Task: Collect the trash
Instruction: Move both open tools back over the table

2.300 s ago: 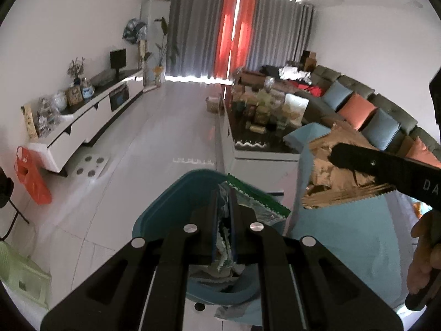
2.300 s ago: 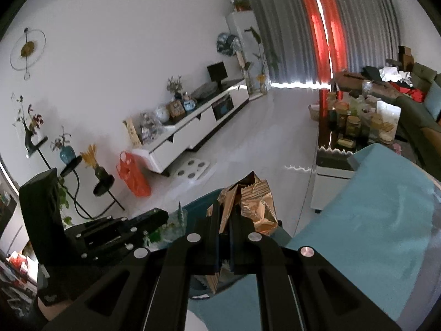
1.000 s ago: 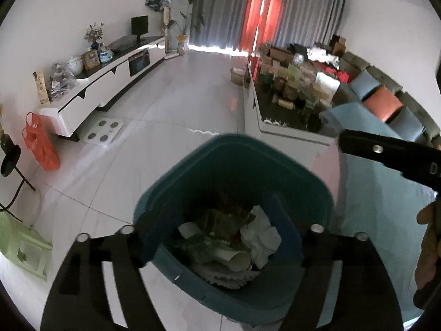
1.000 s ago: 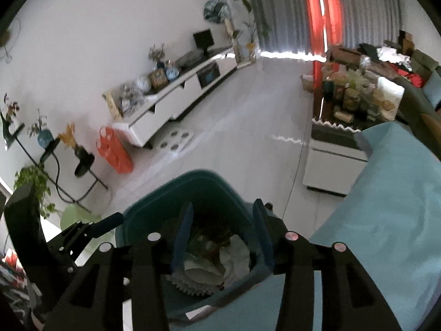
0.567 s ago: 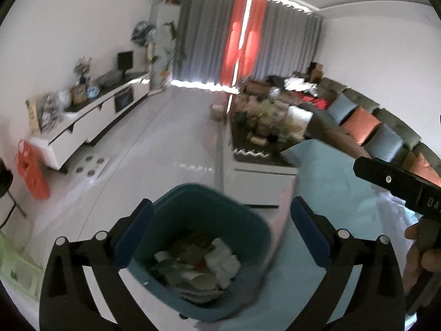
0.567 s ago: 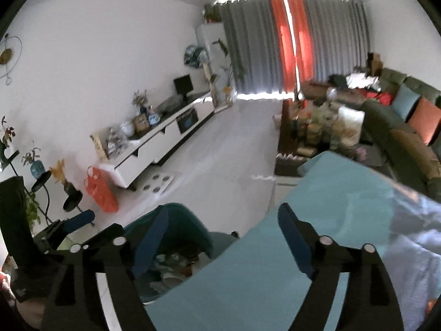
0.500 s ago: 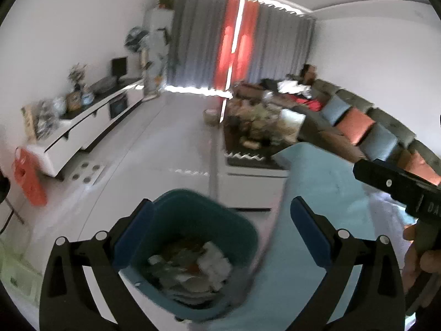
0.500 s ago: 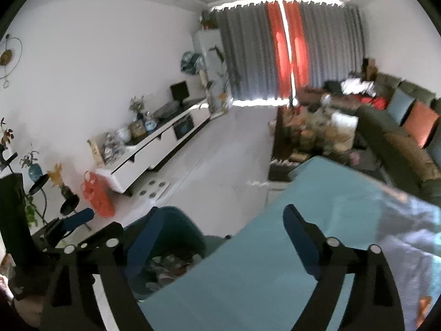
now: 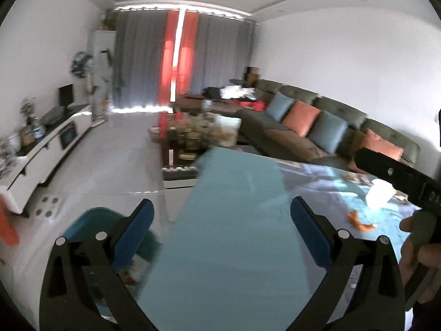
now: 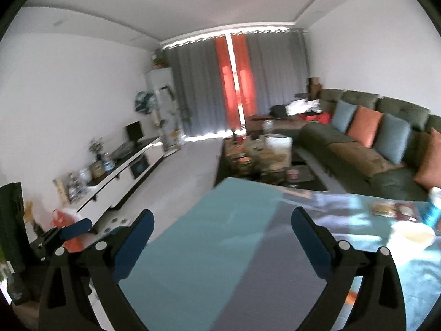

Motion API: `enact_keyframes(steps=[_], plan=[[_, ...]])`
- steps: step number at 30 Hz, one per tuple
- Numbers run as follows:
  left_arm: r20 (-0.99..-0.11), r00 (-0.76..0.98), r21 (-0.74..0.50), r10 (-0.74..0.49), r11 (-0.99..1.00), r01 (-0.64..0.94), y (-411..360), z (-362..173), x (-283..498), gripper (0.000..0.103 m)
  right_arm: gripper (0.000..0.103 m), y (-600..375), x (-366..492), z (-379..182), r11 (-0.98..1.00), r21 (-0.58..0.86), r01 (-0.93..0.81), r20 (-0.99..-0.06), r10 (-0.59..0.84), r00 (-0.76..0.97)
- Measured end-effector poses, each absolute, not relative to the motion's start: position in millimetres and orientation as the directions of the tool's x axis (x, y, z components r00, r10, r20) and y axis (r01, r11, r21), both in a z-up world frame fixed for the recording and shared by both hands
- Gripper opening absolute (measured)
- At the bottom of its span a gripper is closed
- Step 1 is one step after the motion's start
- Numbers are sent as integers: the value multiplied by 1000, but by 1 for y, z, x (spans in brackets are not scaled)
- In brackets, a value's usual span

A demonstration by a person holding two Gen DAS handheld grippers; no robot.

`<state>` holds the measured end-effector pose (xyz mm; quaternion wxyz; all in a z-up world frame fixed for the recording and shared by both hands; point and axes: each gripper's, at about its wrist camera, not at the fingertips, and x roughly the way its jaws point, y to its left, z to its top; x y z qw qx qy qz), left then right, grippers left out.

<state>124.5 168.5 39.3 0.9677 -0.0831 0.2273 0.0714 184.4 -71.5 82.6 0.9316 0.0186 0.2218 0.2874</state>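
Both grippers have swung away from the teal trash bin [image 9: 91,222] they were dropping scraps into and now face out over the light-blue tablecloth [image 9: 234,220], each with nothing in it. The left gripper [image 9: 220,215] stands spread wide and empty; the right gripper [image 10: 222,224] has its jaws opening to the last of their travel, with only cloth between them.

What the next pick turns on, I'd say, is that the remaining trash lies to the far right of both tools, while the bin sits low on the near left, beside the table edge. In the left wrist view a white crumpled piece [image 9: 381,197] lies on the cloth with an orange scrap [image 9: 359,220] just nearer, its long axis running roughly left to right. In the right wrist view a pale paper cup or bowl [image 10: 413,234] sits at the right edge, with a flat printed wrapper [image 10: 394,209] beyond it and a blue-and-white bottle [image 10: 434,207] just beside; blur hides finer detail.

The right gripper, with a hand [image 9: 419,259] on its handle, is clearly nearer that cluster, so it looks the likelier one to reach first. The pieces seem light and crushable.
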Motion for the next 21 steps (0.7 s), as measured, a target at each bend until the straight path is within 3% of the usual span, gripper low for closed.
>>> enact_keyframes(steps=[11, 21], plan=[[-470, 879, -111, -79, 993, 30, 50, 17, 163, 98, 96, -178, 180, 66, 935, 143, -324, -413, 354, 839], [-486, 858, -95, -168, 986, 139, -23, -5, 188, 98, 96, -262, 170, 37, 976, 159, -152, -445, 208, 871]])
